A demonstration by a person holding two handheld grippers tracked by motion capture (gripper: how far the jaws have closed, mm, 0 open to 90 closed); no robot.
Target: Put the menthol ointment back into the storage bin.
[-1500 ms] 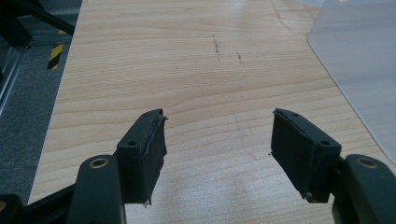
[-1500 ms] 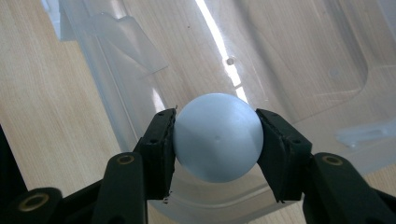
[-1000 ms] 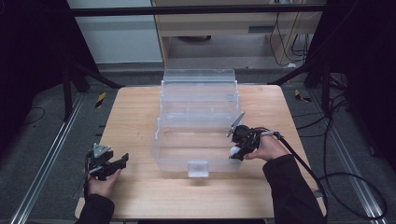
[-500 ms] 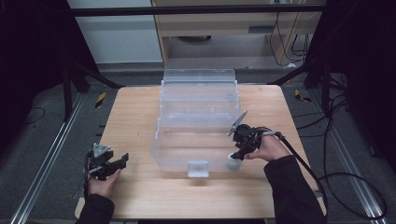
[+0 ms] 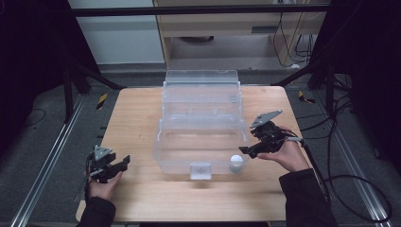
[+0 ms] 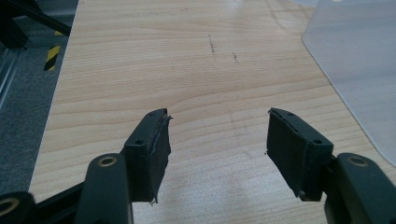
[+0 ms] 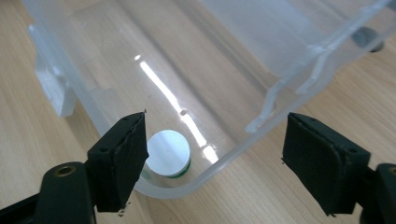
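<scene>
The left hand-held gripper [image 5: 124, 162] rests on the tabletop [image 5: 137, 118], jaws spread and just narrowing on nothing. The right hand-held gripper [image 5: 244, 150] has just spread, empty, above the bin's [image 5: 201, 94] near corner, where the white-capped jar [image 5: 236, 163] stands.

A light wooden table [image 5: 142, 118] carries a clear plastic box [image 5: 201, 101], apparently open.

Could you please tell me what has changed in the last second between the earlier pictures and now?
The right gripper has let go of the small white-topped container, which now stands inside the clear plastic box at its near right corner; its jaws have just been opening and the hand has drawn back. The left gripper has stayed put, empty, its jaws closing slightly.
</scene>
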